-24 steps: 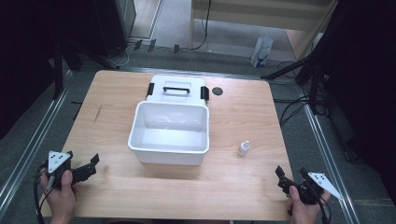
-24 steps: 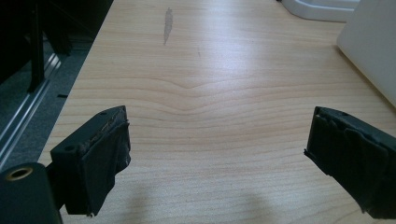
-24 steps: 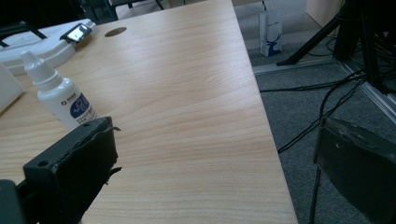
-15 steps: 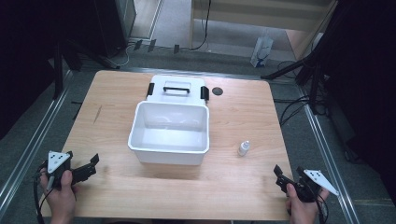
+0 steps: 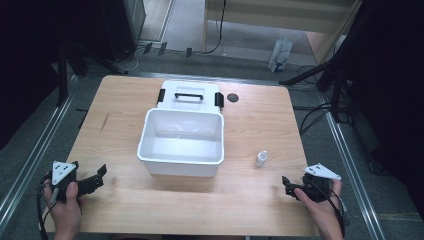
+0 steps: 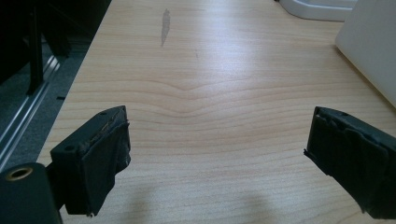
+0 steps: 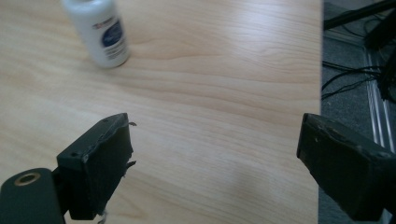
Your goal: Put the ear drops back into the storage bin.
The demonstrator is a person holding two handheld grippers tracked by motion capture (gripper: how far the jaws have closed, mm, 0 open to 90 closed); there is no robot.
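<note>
White plastic is what you are after: from the high view, the small bottle [image 5: 260, 158] stands upright on the counter [image 5: 260, 120], just right of the open white bin [image 5: 182, 143] and ahead and a little left of your right gripper [image 5: 290, 187]. Your right hand [image 5: 322, 205] is plainly the nearer one; the left gripper [image 5: 94, 179] sits at the opposite near corner, with the whole bin between it and the bottle. The bin's lid [image 5: 189, 94] lies flat behind it, a dark round disc [image 5: 232, 97] just beside that (neither is in your path). Grey floor, rails and trailing cables surround the counter.

Left gripper view: the jaws stand wide apart over bare pale wood [image 6: 210, 107], the bin's wall [image 6: 369, 51] off to the right.

Right gripper view: jaws spread wide again, nothing between them. The bottle [image 7: 99, 31] rises at the upper left, its long axis vertical, well clear of the near jaw. I'd judge you need to swing left and forward to bring it between the jaws; the counter's right edge [image 7: 321, 70] runs close by.
</note>
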